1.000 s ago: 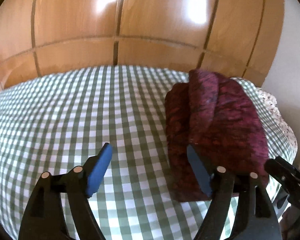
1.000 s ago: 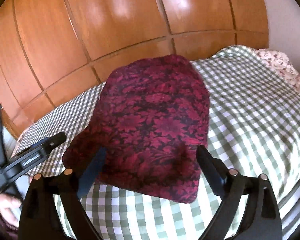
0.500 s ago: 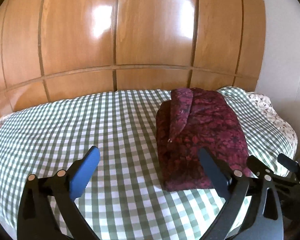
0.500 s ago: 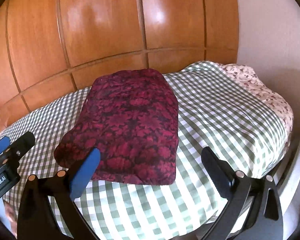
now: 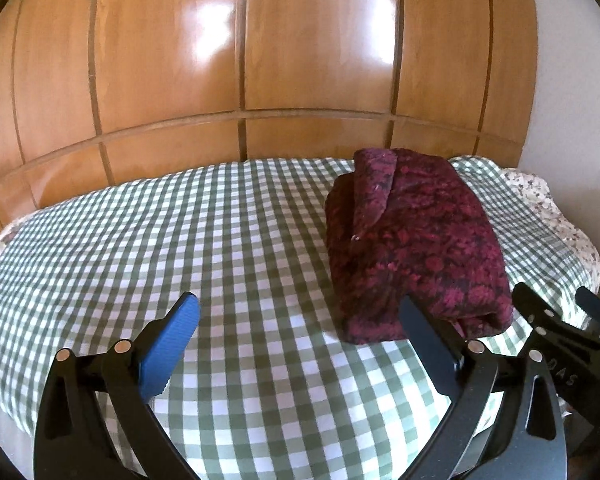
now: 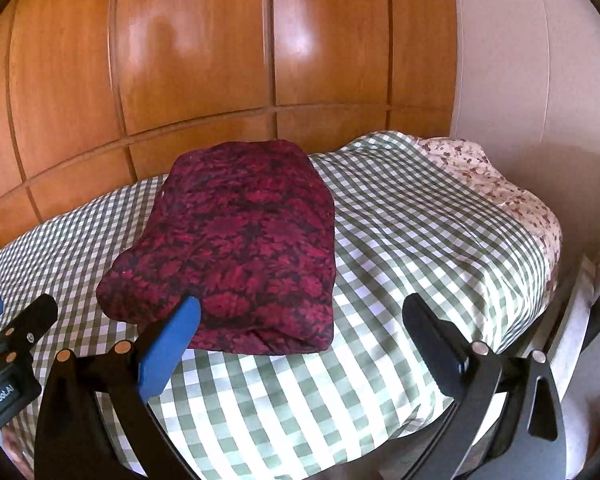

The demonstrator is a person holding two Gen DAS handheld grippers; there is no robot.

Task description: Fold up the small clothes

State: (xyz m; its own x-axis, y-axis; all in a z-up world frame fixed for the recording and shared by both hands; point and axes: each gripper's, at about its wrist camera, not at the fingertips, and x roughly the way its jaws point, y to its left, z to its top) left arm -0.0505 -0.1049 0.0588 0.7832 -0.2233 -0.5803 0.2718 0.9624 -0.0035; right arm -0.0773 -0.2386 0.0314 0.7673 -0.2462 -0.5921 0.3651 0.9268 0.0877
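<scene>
- The folded dark-red garment (image 6: pixel 236 248) is laid flat on the green-checked bed (image 6: pixel 412 248).
- The left gripper (image 5: pixel 300 336) and right gripper (image 6: pixel 300 332) are held with jaws spread wide, nothing grasped.

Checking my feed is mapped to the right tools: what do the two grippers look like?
Both look alike: black, cut-out linkage arms with silver rivets, ending in flat blue finger pads. The left gripper and right gripper share this build. White "GenRobot.AI" lettering marks the left one's body where it shows in the right view. No cables or sleeves show.
</scene>
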